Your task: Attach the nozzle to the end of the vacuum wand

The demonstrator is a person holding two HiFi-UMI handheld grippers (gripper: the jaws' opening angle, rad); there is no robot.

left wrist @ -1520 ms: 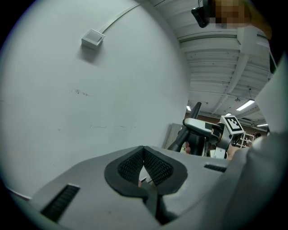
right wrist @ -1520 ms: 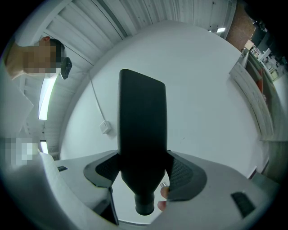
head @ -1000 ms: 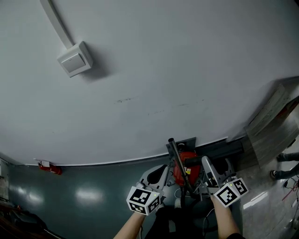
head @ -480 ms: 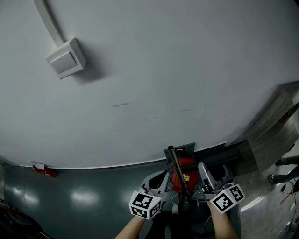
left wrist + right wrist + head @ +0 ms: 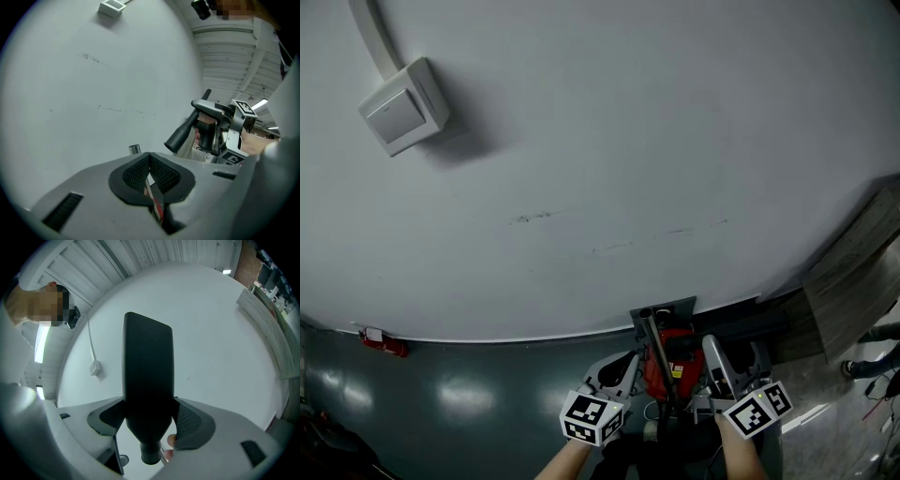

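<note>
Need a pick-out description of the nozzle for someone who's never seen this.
Against the big white wall, look at the right gripper: the nozzle is clamped between its jaws. It is the black piece, broad and flat at one end and narrowing to a round collar, unlike the thin wand nearby.

The head camera looks from above and behind both tools, facing the white wall (image 5: 609,169) beyond them; the left tool (image 5: 617,373) and the right tool (image 5: 719,364) sit small at its bottom edge; the left tool's camera rides close behind its own jaws, which stand together, and looks along them at the wall, catching the right tool near on its right side; the right tool's camera looks along its jaws from so close that the black nozzle (image 5: 147,390) clamped between them fills the middle; all three views share the wall and the wall box (image 5: 398,103) ahead of the tools.
</note>
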